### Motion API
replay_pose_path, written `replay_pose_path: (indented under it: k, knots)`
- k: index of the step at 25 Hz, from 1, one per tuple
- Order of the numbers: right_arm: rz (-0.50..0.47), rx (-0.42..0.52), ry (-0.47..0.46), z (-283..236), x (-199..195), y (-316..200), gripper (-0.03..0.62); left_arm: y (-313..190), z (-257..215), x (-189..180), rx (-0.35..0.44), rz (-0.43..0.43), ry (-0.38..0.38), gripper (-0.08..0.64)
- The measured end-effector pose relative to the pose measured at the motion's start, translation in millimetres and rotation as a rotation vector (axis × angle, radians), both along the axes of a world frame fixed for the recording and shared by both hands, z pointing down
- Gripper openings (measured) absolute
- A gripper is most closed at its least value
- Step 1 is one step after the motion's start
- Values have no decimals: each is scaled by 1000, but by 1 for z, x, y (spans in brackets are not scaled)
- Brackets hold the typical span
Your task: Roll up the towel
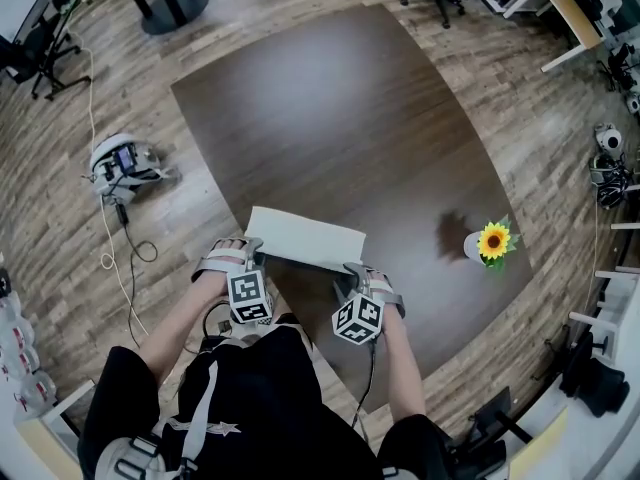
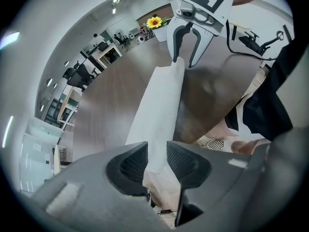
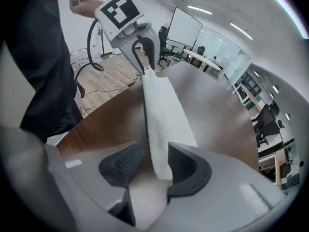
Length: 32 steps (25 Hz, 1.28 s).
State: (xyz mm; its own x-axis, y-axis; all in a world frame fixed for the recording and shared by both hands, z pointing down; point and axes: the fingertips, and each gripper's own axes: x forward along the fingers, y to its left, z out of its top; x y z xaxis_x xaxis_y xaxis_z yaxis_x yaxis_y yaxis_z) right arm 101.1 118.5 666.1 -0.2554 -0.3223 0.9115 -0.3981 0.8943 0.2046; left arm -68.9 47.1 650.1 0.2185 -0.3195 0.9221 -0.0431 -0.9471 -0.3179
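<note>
No legible text, brand or number anywhere. Marker cubes carry only black-and-white square codes. Distant office background possibly too blurred to read.
</note>
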Motion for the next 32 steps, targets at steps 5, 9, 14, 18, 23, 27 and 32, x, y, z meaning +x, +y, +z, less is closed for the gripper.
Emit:
replay_pose_path:
  k: [5,9,14,18,23,27,32]
  knots:
    - [-5,-27,-3,12,-3,14,167,14,13,-2,-27,6,-13,132]
    - [-4,-38,6,19,-2,11,167,12,19,-4,-34,4,-23,127]
    - [-13,-35,16,26,2,1,164,1,26,0,-35,12,-38,121]
    - [-25,-25,29,29,4,-5,147,-2,31,1,-38,30,-54,101]
    - [-36,-4,37,30,7,-15,92,-4,36,3,-46,46,-60,83]
    - [-47,3,50,32,6,-14,75,-1,38,2,-48,55,-67,60]
    - [-43,12,67,29,6,-9,54,4,34,-1,-38,56,-70,38]
